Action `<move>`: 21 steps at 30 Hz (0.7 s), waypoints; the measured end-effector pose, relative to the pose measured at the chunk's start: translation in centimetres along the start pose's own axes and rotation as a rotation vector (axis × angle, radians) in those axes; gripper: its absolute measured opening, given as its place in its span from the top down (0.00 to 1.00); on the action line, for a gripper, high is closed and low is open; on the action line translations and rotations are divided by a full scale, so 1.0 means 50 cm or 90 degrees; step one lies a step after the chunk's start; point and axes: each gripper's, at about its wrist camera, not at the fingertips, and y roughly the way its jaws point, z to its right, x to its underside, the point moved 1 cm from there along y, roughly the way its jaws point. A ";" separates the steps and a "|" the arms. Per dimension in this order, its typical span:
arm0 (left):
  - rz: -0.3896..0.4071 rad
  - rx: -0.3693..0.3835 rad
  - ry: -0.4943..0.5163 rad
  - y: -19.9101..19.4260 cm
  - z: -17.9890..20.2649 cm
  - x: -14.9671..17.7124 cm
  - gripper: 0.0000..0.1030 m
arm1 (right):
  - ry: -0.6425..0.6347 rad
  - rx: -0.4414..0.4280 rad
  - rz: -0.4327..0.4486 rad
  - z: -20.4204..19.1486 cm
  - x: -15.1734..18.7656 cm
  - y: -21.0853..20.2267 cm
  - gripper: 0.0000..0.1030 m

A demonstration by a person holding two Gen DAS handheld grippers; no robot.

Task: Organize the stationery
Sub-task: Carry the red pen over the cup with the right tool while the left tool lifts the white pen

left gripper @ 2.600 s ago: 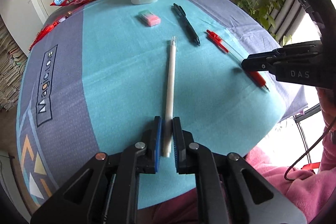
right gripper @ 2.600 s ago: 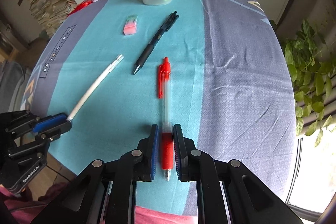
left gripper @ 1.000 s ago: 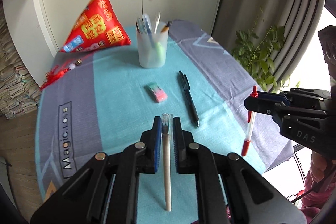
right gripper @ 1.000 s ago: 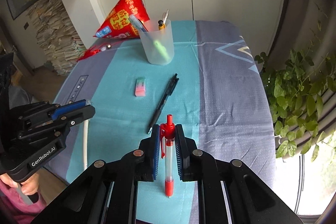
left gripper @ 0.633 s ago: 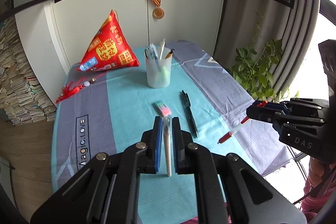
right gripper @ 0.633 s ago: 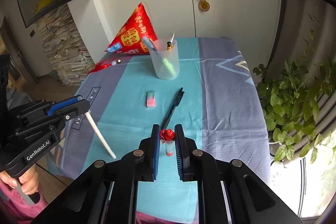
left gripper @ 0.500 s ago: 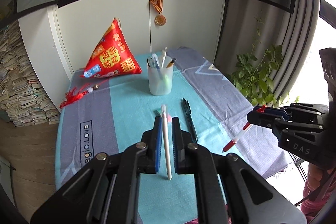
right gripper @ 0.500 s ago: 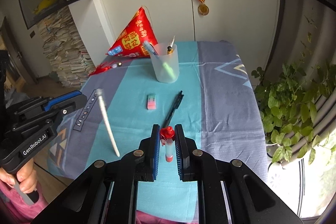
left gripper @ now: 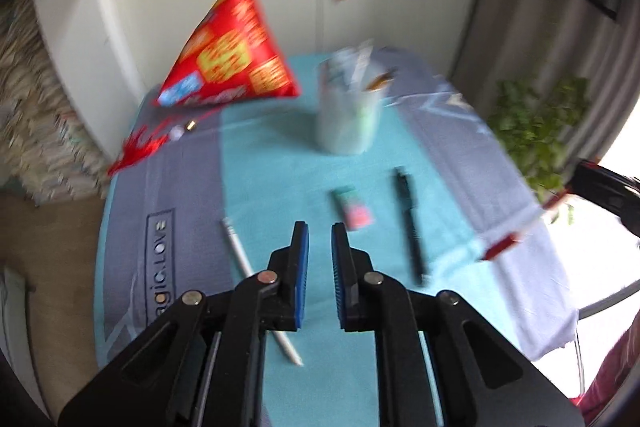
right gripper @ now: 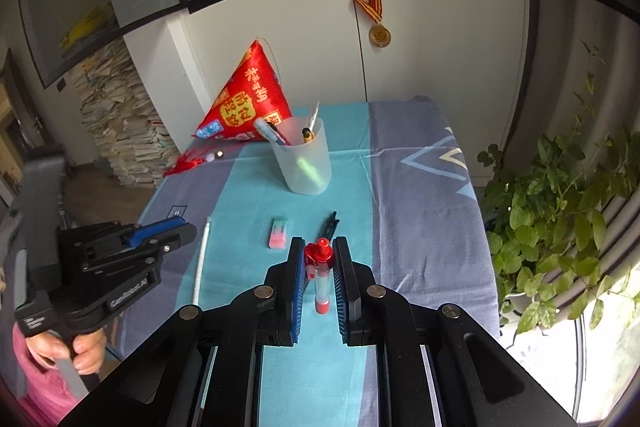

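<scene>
The left gripper point(left gripper: 317, 269) hangs above the surface point(right gripper: 420, 187) with its fingers point(left gripper: 299, 259) spread and nothing between them. The white pen point(left gripper: 260, 287) lies on the cloth below and to the left of those fingers, well short of the cup point(right gripper: 304, 163) and slanting toward the near edge; in the right wrist view the same pen point(right gripper: 201, 257) runs along the seam between the blue and grey stripes, just beside the left gripper point(right gripper: 160, 233). The left wrist view is blurred, so whether the pen fully rests on the cloth cannot be told from it.

The right gripper point(right gripper: 319, 281) is raised over the near side of the surface, its fingers point(right gripper: 297, 267) pinching the red pen point(right gripper: 320, 275) near the clip end, the pen hanging point-down between them. In the left wrist view that red pen point(left gripper: 516, 231) shows as a smear at the right edge, under the right gripper point(left gripper: 600, 187).

The cup stands toward the far side of the surface with several pens in it. Nearer than the cup lie the eraser point(right gripper: 279, 231) and, to its right, the black pen point(right gripper: 330, 221), apart from each other. Behind the cup and to its left sits a red pouch point(right gripper: 248, 103).
</scene>
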 end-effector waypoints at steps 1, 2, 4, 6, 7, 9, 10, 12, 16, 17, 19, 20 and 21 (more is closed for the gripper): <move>-0.013 -0.004 -0.026 0.013 -0.025 -0.006 0.89 | 0.013 -0.010 0.008 0.014 -0.002 0.011 0.86; -0.028 -0.010 -0.052 0.023 -0.051 -0.012 0.87 | 0.026 -0.018 0.013 0.026 -0.005 0.024 0.86; -0.046 -0.029 -0.087 0.040 -0.102 -0.019 0.57 | 0.066 -0.030 0.003 0.054 -0.011 0.063 0.86; -0.045 -0.070 -0.106 0.054 -0.130 -0.018 0.55 | 0.089 -0.048 0.001 0.072 -0.025 0.098 0.86; -0.051 -0.081 -0.114 0.064 -0.142 -0.017 0.55 | 0.096 -0.060 0.020 0.081 -0.043 0.112 0.86; -0.070 -0.062 -0.132 0.089 -0.162 -0.014 0.55 | 0.109 -0.060 0.090 0.103 -0.084 0.140 0.86; -0.086 -0.053 -0.143 0.102 -0.169 -0.009 0.55 | 0.126 -0.039 0.116 0.118 -0.105 0.165 0.86; -0.098 -0.047 -0.139 0.121 -0.175 -0.002 0.55 | 0.173 -0.046 0.106 0.150 -0.127 0.220 0.86; -0.116 -0.010 -0.155 0.153 -0.158 0.002 0.55 | 0.207 -0.081 0.116 0.194 -0.125 0.254 0.86; -0.114 -0.003 -0.155 0.159 -0.152 0.001 0.55 | 0.212 -0.087 0.115 0.200 -0.121 0.259 0.86; -0.116 -0.009 -0.143 0.173 -0.138 -0.001 0.55 | 0.203 -0.067 0.120 0.201 -0.111 0.260 0.86; -0.126 -0.018 -0.131 0.182 -0.129 0.002 0.55 | 0.196 -0.061 0.122 0.201 -0.112 0.261 0.86; -0.125 -0.038 -0.114 0.188 -0.120 0.003 0.57 | 0.192 -0.062 0.127 0.199 -0.109 0.258 0.86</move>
